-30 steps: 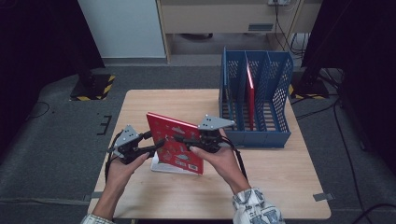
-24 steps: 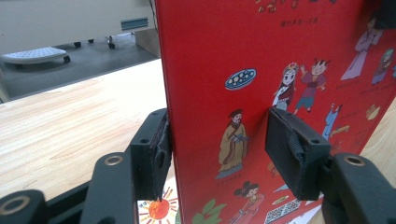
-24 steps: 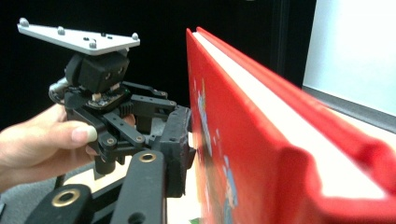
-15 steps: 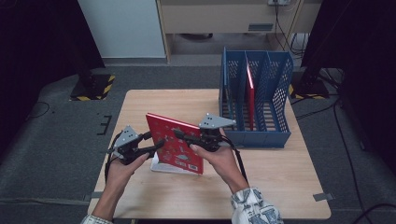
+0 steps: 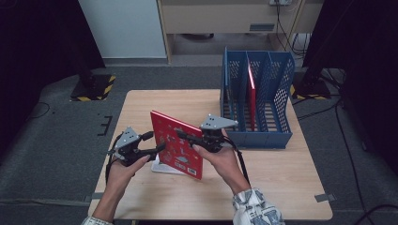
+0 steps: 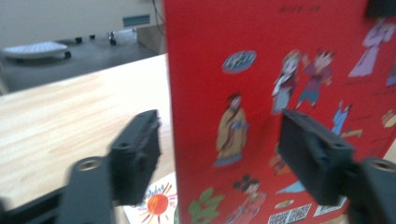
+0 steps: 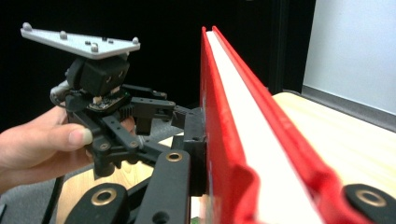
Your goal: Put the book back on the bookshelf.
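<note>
Right gripper (image 5: 184, 136) is clamped on the red book (image 5: 176, 144), holding it upright on edge above the table (image 5: 281, 187), roughly at table centre. In the right gripper view its jaws pinch the two covers with the white page block between them; the lower part of the book (image 7: 243, 140) is cut off by the frame bottom, and the far jaw shows only as a black tip at 5 o'clock.

Left gripper (image 5: 157, 143) sits at 9 o'clock of the book. Its jaws have just been opening and now stand released: in the left gripper view the cover's edge (image 6: 280, 93) runs up between the two blurred jaws, with a clear gap at each pad. The cover art is cartoon figures; the text and QR codes at the bottom are too soft to read.

Under the book lies a flat white booklet (image 5: 162, 166), mostly hidden by the red cover; only a corner with a sun drawing (image 6: 156, 203) shows.

Farther out at 1 o'clock is the blue file rack (image 5: 256, 136) on the table. A second red book (image 5: 252, 96) stands upright in a middle slot; exactly which slot is hard to tell through the mesh.
</note>
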